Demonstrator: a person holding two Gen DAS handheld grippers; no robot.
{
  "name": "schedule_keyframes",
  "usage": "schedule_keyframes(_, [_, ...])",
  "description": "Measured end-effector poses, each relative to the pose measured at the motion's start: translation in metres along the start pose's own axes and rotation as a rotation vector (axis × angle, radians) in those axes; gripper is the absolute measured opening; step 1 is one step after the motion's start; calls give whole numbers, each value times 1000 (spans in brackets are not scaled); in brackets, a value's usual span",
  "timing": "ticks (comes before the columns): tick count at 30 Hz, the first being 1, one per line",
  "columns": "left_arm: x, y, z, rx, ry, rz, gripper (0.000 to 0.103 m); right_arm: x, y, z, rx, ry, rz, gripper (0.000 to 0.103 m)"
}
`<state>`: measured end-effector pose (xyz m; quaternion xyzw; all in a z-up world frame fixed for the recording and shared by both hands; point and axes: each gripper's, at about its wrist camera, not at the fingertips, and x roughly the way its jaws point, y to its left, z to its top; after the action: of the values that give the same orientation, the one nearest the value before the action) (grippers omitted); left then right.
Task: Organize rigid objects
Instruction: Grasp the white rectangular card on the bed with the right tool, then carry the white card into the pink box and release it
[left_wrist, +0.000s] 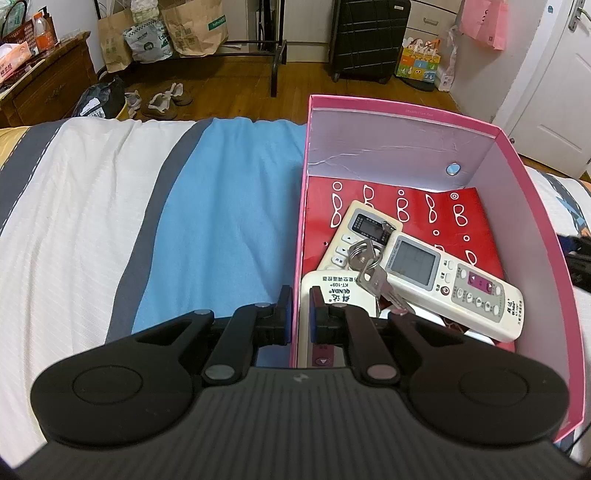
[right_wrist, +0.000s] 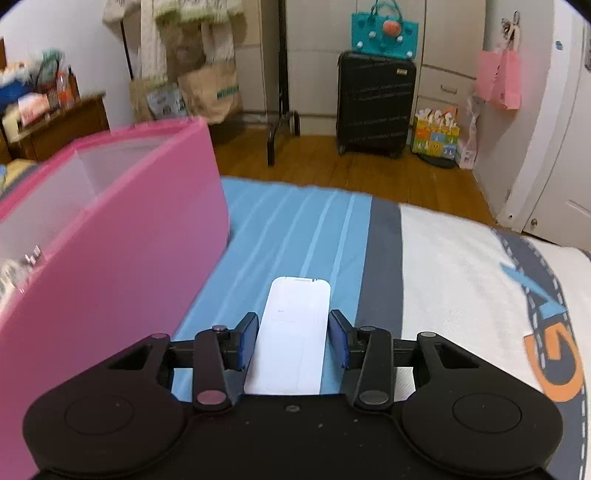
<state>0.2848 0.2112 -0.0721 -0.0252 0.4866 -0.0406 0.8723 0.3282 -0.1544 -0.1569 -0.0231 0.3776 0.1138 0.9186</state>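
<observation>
In the pink box (left_wrist: 532, 206), one cream remote (left_wrist: 334, 295) reads "QUNDA KT-109+"; a second remote (left_wrist: 454, 280), with a grey screen, lies by a key ring (left_wrist: 364, 258) on a red card printed with white spectacles (left_wrist: 417, 210). The left gripper (left_wrist: 300, 306) has its fingers narrowly clamped on the box's near left wall. The right gripper (right_wrist: 293, 339) straddles a plain white remote (right_wrist: 291, 339), fingers just beside its edges, whether touching is unclear, over the blue-striped bed (right_wrist: 314, 221). Beyond: wooden floor, black suitcase (right_wrist: 375, 103).
</observation>
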Motion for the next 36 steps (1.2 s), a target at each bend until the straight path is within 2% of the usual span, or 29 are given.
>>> schedule_keyframes(7, [0,0,1,-3,0,5,7,-52,11,17,-14,-147,61,46])
schedule_keyframes(10, [-1,0,1,-7,1,3,7,-78,25,19,-58,-239,120,46])
schedule_keyframes(12, [-1,-1,1,-6,1,3,7,-93,38,20,-99,-294,188,47])
schedule_keyframes(15, [-1,1,1,-11,0,-2,7,-96,52,22,-62,-265,350,47])
schedule_keyframes(17, [-2,2,1,-14,-1,-6,7,-91,62,22,-50,-248,422,47])
schedule_keyframes(23, [-1,3,1,-12,0,-11,7,-60,108,33,-287,-193,327,47])
schedule_keyframes(26, [-1,5,1,-24,1,-24,7,-32,122,44,-405,-133,228,47])
schedule_keyframes(32, [1,7,1,-30,-6,-37,7,-3,129,55,-466,-18,100,46])
schedule_keyframes(36, [1,8,1,-35,-6,-44,7,1,137,51,-489,60,77,46])
